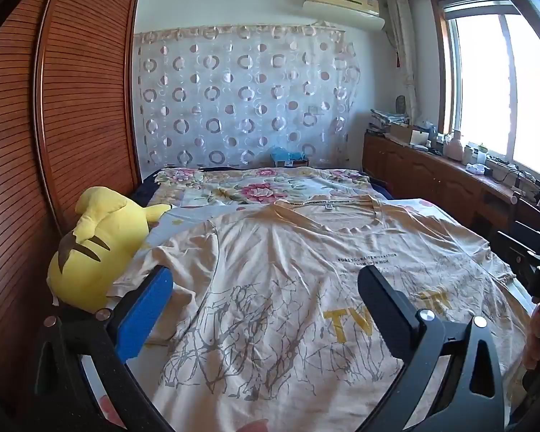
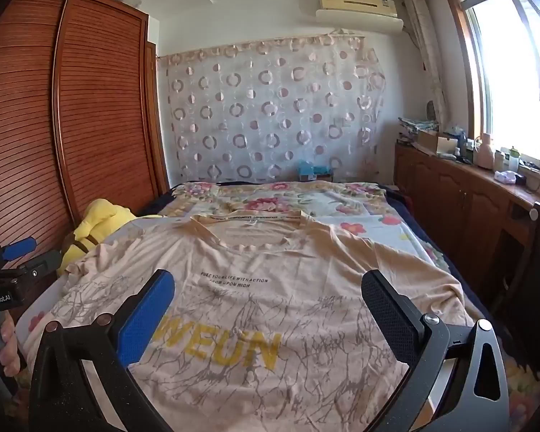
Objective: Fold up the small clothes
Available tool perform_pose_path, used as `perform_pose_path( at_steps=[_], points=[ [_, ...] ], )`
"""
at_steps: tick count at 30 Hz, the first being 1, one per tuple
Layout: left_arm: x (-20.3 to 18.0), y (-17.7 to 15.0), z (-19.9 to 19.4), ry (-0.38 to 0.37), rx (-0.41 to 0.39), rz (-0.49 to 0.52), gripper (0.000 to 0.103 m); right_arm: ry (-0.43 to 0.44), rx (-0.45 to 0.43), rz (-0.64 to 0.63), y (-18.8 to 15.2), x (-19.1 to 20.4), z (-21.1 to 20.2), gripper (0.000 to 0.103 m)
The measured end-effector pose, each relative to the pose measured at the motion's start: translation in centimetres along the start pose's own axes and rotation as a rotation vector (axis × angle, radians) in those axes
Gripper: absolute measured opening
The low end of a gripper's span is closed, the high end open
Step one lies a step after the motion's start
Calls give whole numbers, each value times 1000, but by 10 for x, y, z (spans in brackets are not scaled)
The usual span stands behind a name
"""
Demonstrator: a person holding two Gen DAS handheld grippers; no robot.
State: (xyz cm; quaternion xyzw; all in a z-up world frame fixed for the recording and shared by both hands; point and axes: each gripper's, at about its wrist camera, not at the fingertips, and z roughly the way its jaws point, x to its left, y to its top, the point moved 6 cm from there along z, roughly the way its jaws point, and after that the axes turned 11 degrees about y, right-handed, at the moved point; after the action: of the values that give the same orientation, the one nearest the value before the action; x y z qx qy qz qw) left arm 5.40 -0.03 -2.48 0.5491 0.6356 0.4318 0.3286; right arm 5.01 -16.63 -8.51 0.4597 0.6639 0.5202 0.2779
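Beige T-shirt [image 2: 270,306] spread flat on bed, yellow lettering, perhaps creased, left gripper [image 1: 266,295] and right gripper [image 2: 270,298] wide open, empty

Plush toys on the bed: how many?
1. A yellow plush toy lies at the bed's left edge against the wooden wardrobe, beside the beige T-shirt's sleeve. Others could sit outside both wrist views.

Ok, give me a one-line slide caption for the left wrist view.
Open left gripper hovers over a beige printed T-shirt spread flat on the bed, yellow plush toy alongside.
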Motion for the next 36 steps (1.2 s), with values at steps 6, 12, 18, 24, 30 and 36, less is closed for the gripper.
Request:
perform_pose_path(
  at_steps=[6,12,18,24,30,36],
  points=[
    [1,0,0,-1,7,1,103,2,-21,-3,0,1,0,103],
    [1,0,0,0,5,5,103,4,-11,-10,-1,0,1,103],
    [1,0,0,2,5,5,103,-1,-7,-14,-1,2,5,103],
    [0,0,0,3,4,8,103,-2,-8,-14,-1,3,5,103],
    [1,0,0,3,4,9,103,-1,-9,-15,-1,3,4,103],
    [0,0,0,4,4,10,103,-2,-7,-19,-2,2,4,103]
  ],
)
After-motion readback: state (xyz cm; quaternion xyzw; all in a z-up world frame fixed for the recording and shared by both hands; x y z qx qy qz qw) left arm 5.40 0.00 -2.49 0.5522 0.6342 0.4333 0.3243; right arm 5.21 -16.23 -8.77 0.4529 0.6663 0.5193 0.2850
